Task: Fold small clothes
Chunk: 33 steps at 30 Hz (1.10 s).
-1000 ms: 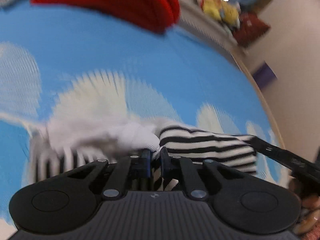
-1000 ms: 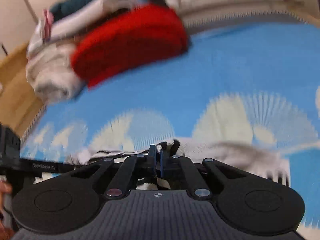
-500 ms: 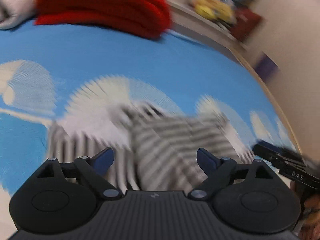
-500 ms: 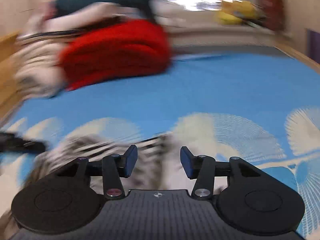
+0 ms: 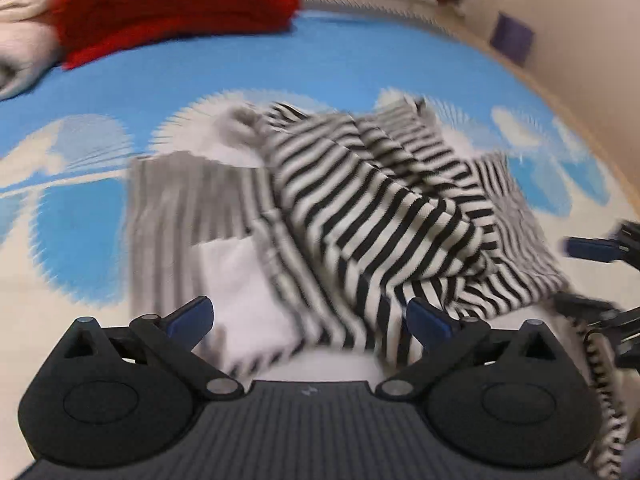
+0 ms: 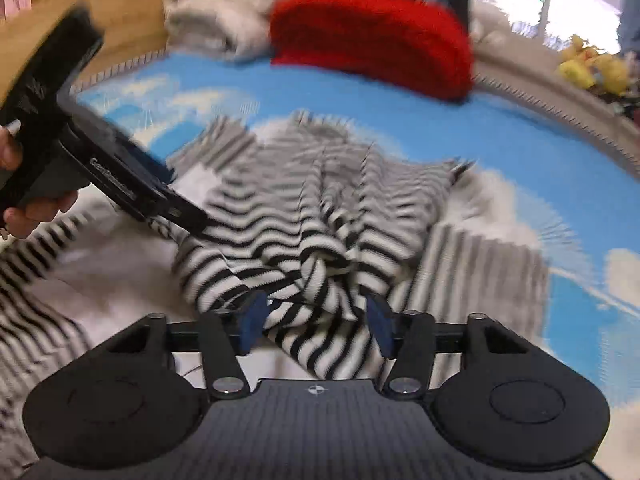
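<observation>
Black-and-white striped garment (image 5: 360, 216) lies crumpled on a blue-and-white patterned mat (image 5: 320, 56), both the left gripper (image 5: 310, 320) and right gripper (image 6: 316, 320) spread wide, holding nothing, just above it.

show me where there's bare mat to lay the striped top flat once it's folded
Bare blue-and-white patterned mat lies between the crumpled black-and-white striped top and the folded red knit garment; more shows at the left of the left wrist view. The far edge is crowded: the red knit sits beside cream folded clothes.
</observation>
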Motion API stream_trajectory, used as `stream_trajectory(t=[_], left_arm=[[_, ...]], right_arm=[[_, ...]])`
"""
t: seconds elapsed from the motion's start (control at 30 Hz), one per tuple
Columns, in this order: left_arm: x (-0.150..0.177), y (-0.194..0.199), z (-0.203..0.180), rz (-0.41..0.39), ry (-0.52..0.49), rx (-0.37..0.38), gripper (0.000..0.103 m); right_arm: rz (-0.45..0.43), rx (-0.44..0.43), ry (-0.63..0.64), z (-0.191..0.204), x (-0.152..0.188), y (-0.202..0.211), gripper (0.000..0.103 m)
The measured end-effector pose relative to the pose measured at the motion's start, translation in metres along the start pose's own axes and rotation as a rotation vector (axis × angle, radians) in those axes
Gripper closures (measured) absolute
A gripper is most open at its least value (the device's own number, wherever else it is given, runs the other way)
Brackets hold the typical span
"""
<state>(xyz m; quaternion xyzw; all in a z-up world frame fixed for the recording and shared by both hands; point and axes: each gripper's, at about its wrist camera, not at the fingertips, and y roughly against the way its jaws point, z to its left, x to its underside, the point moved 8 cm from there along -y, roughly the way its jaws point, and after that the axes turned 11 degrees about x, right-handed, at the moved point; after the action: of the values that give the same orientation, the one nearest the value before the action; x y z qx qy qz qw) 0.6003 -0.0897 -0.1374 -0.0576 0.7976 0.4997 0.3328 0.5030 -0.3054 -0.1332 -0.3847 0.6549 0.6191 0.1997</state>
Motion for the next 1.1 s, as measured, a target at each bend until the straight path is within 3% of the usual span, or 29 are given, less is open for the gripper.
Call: stream_trajectory(t=[0.13, 0.27, 0.37, 0.5, 0.57, 0.67, 0.87, 1.0, 1.1], left_arm=[[0.059, 0.070, 0.014, -0.024, 0.061, -0.047, 0.000], [0.130, 0.099, 0.038, -0.004, 0.201, -0.082, 0.000], [0.166, 0.107, 0.044, 0.059, 0.260, -0.041, 0.000], [0.184, 0.116, 0.040, 0.077, 0.299, 0.077, 0.000], [0.195, 0.117, 0.034, 0.091, 0.310, 0.115, 0.000], [0.210, 0.124, 0.027, 0.085, 0.312, 0.100, 0.000], [0.223, 0.130, 0.014, 0.065, 0.321, 0.117, 0.000], [0.222, 0.124, 0.015, 0.065, 0.335, 0.111, 0.000], [0.216, 0.118, 0.016, 0.055, 0.360, 0.141, 0.000]], right_arm=[[-0.012, 0.076, -0.176, -0.027, 0.038, 0.084, 0.029], [0.088, 0.102, -0.428, -0.038, 0.105, 0.129, 0.027], [0.183, 0.161, -0.592, -0.037, 0.158, 0.145, 0.026], [0.218, 0.088, -0.606, -0.020, 0.180, 0.164, 0.024], [0.282, 0.113, -0.572, -0.011, 0.194, 0.165, 0.024], [0.378, 0.179, -0.550, -0.001, 0.215, 0.168, 0.025], [0.272, 0.133, -0.726, 0.009, 0.236, 0.208, 0.025], [0.255, 0.137, -0.766, 0.006, 0.236, 0.197, 0.025], [0.304, 0.096, -0.850, 0.003, 0.238, 0.174, 0.025]])
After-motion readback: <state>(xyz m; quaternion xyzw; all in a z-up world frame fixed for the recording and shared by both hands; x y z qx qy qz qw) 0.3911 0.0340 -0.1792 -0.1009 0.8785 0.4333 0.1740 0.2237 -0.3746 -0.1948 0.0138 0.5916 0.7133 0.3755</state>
